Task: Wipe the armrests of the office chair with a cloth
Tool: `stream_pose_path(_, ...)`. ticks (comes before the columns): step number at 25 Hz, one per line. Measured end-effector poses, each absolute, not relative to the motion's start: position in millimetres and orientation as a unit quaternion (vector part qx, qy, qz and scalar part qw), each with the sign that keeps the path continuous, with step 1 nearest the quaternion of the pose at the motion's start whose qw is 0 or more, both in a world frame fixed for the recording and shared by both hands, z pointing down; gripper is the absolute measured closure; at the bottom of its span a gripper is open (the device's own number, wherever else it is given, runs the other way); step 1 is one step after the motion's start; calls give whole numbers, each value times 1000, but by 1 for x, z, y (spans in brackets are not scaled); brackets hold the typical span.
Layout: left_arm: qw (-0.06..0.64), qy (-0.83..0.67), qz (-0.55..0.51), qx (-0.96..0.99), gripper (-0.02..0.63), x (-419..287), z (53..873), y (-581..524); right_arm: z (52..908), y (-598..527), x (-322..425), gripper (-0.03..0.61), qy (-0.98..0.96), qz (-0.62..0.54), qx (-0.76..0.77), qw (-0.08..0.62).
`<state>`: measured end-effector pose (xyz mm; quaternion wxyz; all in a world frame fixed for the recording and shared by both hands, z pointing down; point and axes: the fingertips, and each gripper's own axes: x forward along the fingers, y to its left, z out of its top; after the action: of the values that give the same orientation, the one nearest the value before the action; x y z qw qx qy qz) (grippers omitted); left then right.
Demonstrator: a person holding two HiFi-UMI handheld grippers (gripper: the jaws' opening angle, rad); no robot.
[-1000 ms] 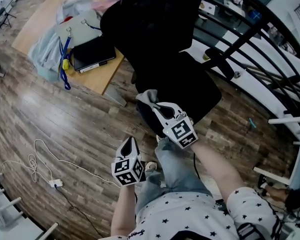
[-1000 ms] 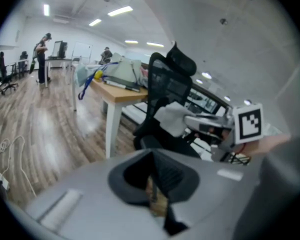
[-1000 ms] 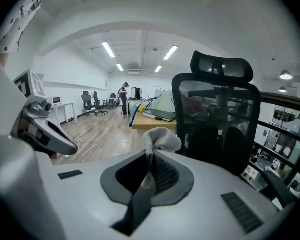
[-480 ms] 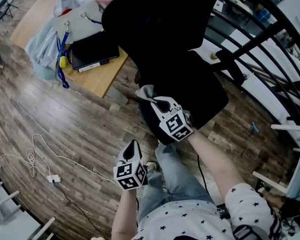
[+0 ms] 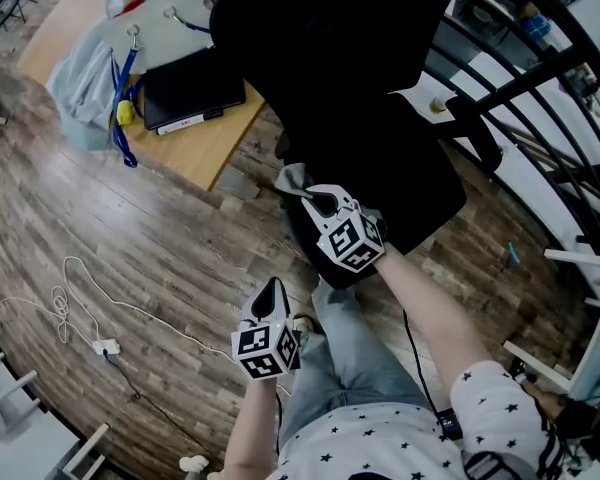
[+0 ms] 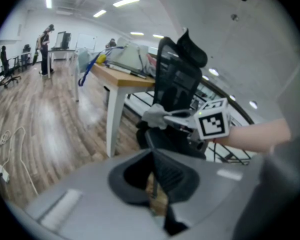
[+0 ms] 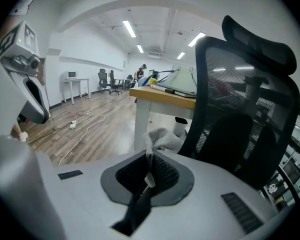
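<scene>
Open-plan office: mesh office chair (image 7: pixel 240 114) beside wooden worktop (image 5: pixel 198 146); white desk (image 7: pixel 76 88) and swivel chairs (image 7: pixel 108 79) far back; ceiling strip lights (image 7: pixel 129 28); plank floor (image 5: pixel 110 228).

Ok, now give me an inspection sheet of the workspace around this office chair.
Surface: wood-plank floor; wooden desk beside the chair.
Job's things: black office chair; grey cloth at its desk-side edge.
Clutter: black flat device, blue lanyard, pale bags on the desk.
Grippers: right hand-held gripper shut on the cloth; left hand-held gripper shut, empty, held low.
Cables: white cable loose on the floor.
Surroundings: black railing behind the chair.
</scene>
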<state>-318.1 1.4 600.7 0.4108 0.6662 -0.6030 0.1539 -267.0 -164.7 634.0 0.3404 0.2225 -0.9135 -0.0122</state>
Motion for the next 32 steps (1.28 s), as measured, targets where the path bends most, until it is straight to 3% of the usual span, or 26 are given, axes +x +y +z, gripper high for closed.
stream_pose_path(32, 408, -598, 161, 671, 609, -312, 600, 21, 683, -104, -262, 552, -899, 17, 166, 404)
